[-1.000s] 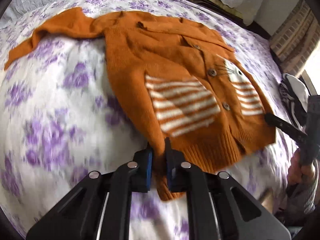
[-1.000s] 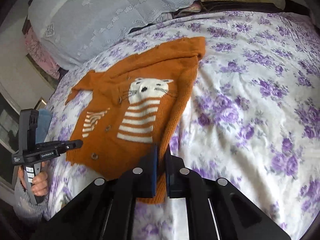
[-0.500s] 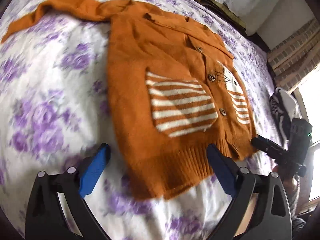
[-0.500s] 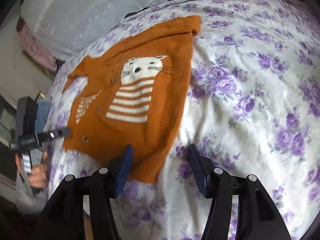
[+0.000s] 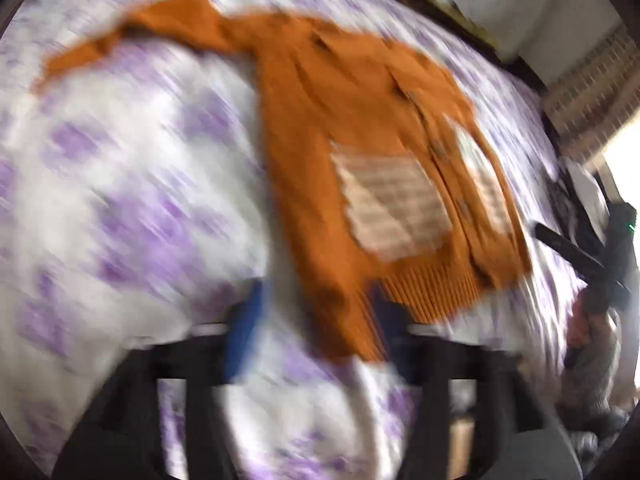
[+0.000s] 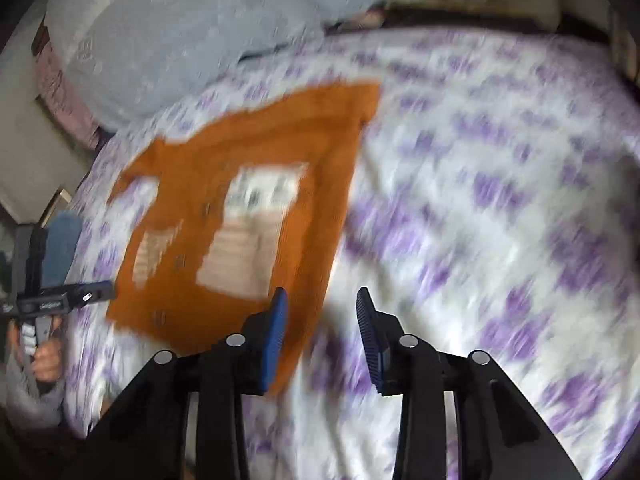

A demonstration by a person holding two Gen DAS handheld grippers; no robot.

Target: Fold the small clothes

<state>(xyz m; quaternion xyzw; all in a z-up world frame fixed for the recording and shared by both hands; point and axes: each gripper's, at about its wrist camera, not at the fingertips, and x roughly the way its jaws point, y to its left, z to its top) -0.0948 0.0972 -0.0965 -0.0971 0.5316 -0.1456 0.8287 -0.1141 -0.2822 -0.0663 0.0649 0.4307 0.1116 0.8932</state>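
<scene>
Orange knit cardigan (image 6: 256, 216) spread flat mid-frame on floral bedsheet (image 6: 500, 220) — no fold yet. Left gripper (image 5: 316, 320) and right gripper (image 6: 322, 320) both agape, holding nothing — folding all ahead.

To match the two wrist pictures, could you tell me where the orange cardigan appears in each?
Left wrist: cardigan fills centre to right, hem between the open left gripper fingers.
Right wrist: cardigan lies left of centre, corner by the open right gripper.
Shared landmark: striped patch.
</scene>
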